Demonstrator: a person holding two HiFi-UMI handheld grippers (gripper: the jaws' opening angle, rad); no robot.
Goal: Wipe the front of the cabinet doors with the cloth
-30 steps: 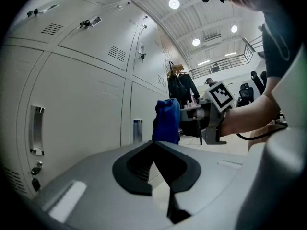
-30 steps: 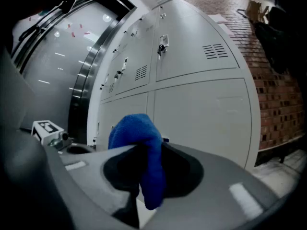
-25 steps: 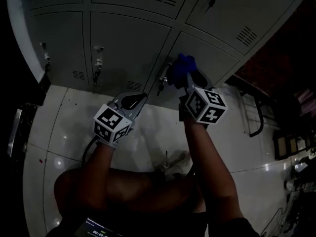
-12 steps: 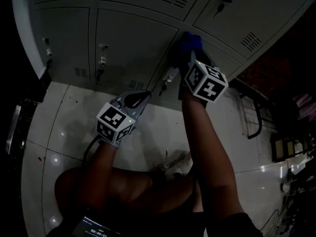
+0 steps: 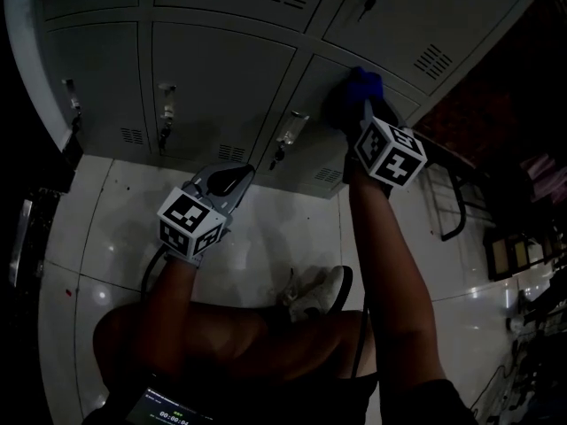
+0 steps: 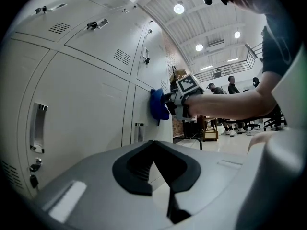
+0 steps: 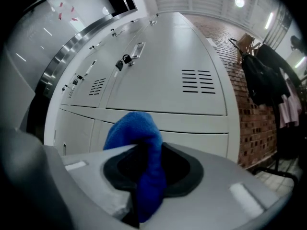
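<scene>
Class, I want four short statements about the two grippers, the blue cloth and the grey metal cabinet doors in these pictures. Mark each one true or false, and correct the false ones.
1. The right gripper is clamped on the blue fabric cloth. True.
2. The cloth is pressed against a grey metal cabinet door. True.
3. The left gripper holds a second cloth. False: its jaws are together with nothing between them.
4. One cabinet door hangs open. False: every door in view is shut.
</scene>
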